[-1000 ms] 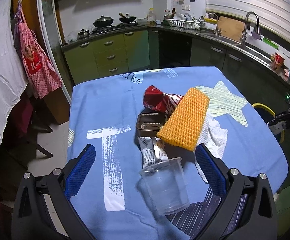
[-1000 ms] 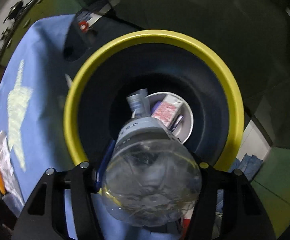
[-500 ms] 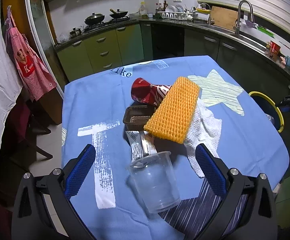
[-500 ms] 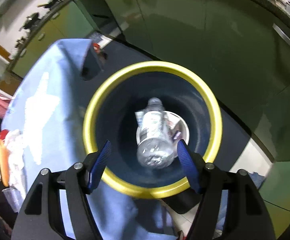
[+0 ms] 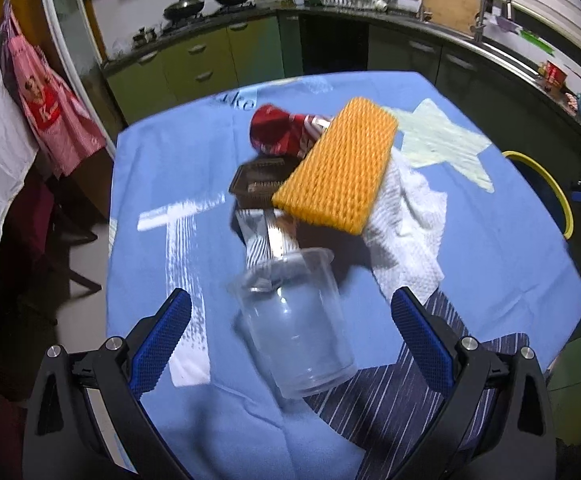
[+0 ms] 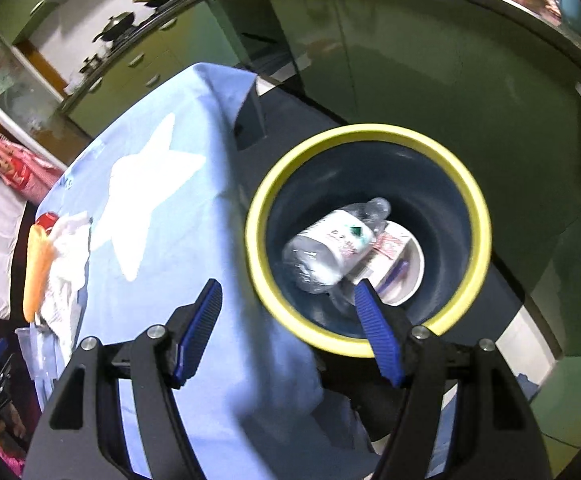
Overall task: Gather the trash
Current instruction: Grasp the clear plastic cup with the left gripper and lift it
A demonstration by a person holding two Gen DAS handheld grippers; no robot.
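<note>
Orange sponge (image 5: 336, 166), yellow-rimmed bin (image 6: 368, 340)

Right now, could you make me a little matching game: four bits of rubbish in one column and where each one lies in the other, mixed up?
Things:
1. bottle
2. cup
3. sponge
4. can

Places:
A. at the far end of the pile
B. on its side, nearest the left tool
C. inside the bin
D. propped over the tray and the paper towel

Pairs: 1-C, 2-B, 3-D, 4-A
</note>
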